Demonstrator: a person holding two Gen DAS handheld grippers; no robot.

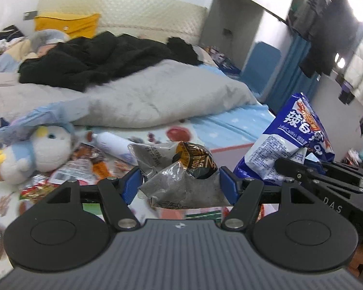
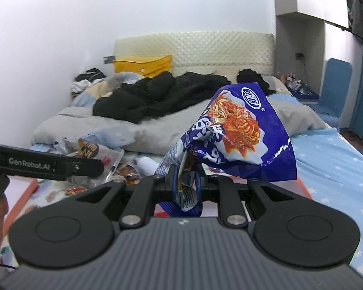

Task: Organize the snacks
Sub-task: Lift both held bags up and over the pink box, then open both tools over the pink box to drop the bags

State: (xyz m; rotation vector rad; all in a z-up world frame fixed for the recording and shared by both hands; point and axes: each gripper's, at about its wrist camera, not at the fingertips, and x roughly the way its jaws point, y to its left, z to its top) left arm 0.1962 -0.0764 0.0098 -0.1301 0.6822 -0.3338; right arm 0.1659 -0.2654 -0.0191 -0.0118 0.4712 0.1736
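Observation:
My left gripper (image 1: 180, 181) is shut on a crumpled grey and black snack bag (image 1: 181, 174) and holds it above the bed; the bag also shows in the right wrist view (image 2: 94, 152). My right gripper (image 2: 186, 181) is shut on the bottom edge of a blue and white snack bag (image 2: 234, 130) with a noodle picture and holds it upright. That blue bag shows at the right in the left wrist view (image 1: 290, 142), with the right gripper (image 1: 288, 166) under it. Several loose snack packets (image 1: 84, 164) lie on the bed sheet.
A pink-rimmed box (image 1: 232, 154) sits below the grippers; its rim also shows in the right wrist view (image 2: 24, 193). A plush penguin (image 1: 34, 152) and a white bottle (image 1: 116, 147) lie among the packets. A grey quilt (image 1: 142, 99) and black clothes (image 1: 104, 58) cover the bed.

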